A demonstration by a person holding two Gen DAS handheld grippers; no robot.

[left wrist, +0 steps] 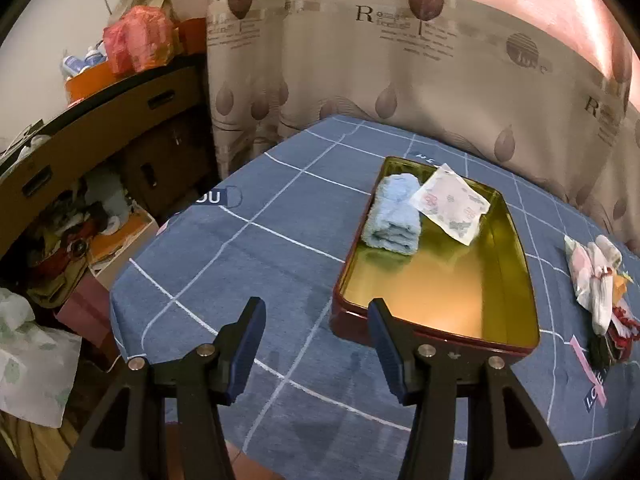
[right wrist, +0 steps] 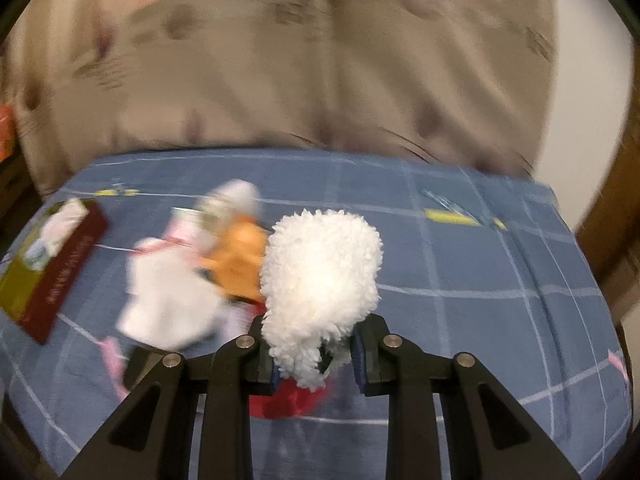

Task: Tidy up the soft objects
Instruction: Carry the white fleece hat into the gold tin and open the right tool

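Observation:
A dark red tin (left wrist: 352, 320) with a gold inside lies on the blue checked cloth. Inside it, at the far end, rest a folded light blue towel (left wrist: 394, 212) and a white printed packet (left wrist: 450, 204). My left gripper (left wrist: 316, 350) hovers open over the cloth just before the tin's near left corner, holding nothing. In the right wrist view my right gripper (right wrist: 314, 360) is shut on a fluffy white soft thing (right wrist: 320, 276), lifted above the cloth. The tin (right wrist: 60, 272) lies to the left there, blurred.
A heap of soft items (left wrist: 598, 280) lies right of the tin; white, orange and red pieces (right wrist: 192, 276) of it show blurred under my right gripper. A patterned curtain (left wrist: 400, 80) hangs behind the table. Cardboard boxes and clutter (left wrist: 80, 208) stand off the table's left edge.

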